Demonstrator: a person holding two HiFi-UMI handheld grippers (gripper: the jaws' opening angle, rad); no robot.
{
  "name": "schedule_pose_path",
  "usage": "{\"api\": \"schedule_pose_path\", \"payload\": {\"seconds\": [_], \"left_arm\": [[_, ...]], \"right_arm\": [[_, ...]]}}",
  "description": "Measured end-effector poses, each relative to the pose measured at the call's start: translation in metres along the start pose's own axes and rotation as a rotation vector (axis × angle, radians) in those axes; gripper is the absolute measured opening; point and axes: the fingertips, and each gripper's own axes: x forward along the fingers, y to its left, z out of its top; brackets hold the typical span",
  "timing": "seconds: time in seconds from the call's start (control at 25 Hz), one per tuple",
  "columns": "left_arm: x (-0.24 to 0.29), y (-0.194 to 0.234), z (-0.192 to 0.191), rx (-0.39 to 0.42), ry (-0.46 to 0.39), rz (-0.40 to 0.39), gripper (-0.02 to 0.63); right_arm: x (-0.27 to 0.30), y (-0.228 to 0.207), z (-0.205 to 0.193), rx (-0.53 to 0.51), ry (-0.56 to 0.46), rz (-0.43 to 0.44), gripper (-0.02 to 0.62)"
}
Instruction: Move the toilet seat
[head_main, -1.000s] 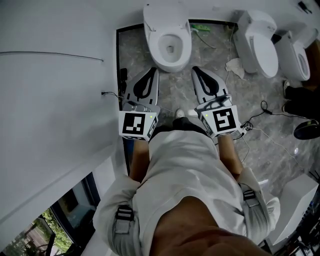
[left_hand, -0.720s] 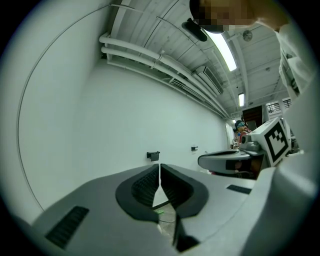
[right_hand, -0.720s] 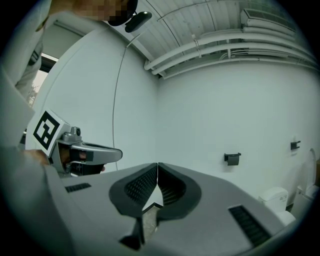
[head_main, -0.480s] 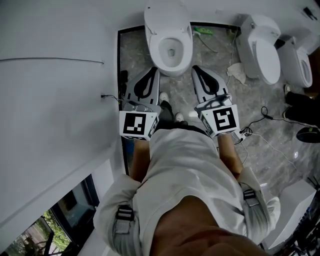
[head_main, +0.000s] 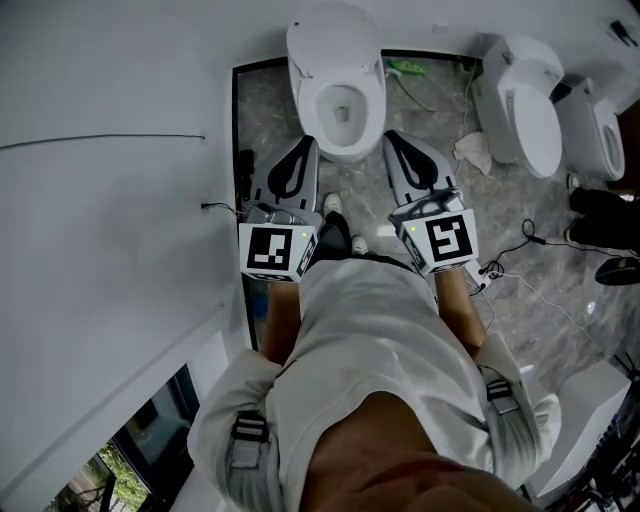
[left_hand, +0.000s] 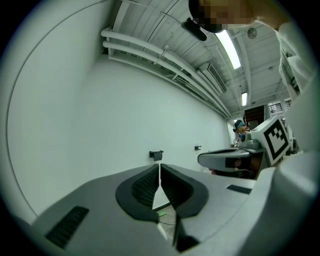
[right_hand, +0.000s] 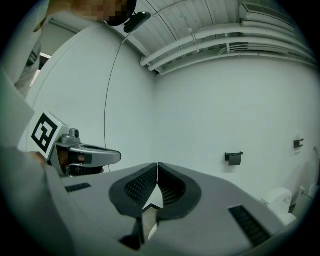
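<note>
Left gripper (head_main: 306, 143): I'm holding it level, nose toward the toilet (head_main: 345, 142). In its own view (left_hand: 159, 166) the jaws are sitting clenched pad to pad, with nothing between them.
Right gripper (head_main: 391, 139): I'm holding it level too, alongside the left one. Its jaws are also meeting flat in its own view (right_hand: 157, 164), and it's gripping nothing.
Toilet seat (head_main: 309, 88): I'm reading it as the white ring around the open bowl, top centre of the head view. The two gripper tips are framing the bowl's front end, one at each side. Neither looks to be touching the seat.
Lid: something white is showing behind the bowl, but I can't tell if it's raised.
Cross-check: each gripper is showing up in the other's view, the right one (left_hand: 235, 159) and the left one (right_hand: 80, 152), each with a marker cube behind it.
Floor (head_main: 270, 110): it's grey marbled tile. A green item (head_main: 406, 67) is lying beside the toilet base, and a crumpled white rag (head_main: 470, 150) is lying further right.
Other toilets: two more are standing at the right, one (head_main: 525, 95) near the rag and one (head_main: 600, 120) at the frame edge.
Cables (head_main: 530, 240): they're trailing over the tile right of my right arm.
Wall: plain white ahead, with a small black bracket (left_hand: 156, 155) (right_hand: 233, 158) mounted on it.
Me: I'm standing right behind the grippers, with one white shoe (head_main: 331, 203) poking out between them.
</note>
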Motion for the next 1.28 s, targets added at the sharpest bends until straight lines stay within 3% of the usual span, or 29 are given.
{"api": "schedule_pose_path", "payload": {"seconds": [0.76, 1.28], "left_arm": [[0.116, 0.117, -0.014, -0.028, 0.015, -0.102, 0.029], [0.164, 0.182, -0.058, -0.053, 0.075, -0.15, 0.029]], "right_arm": [[0.15, -0.047, -0.009, 0.019, 0.046, -0.116, 0.021], [0.227, -0.054, -0.037, 0.023, 0.099, -0.152, 0.021]]}}
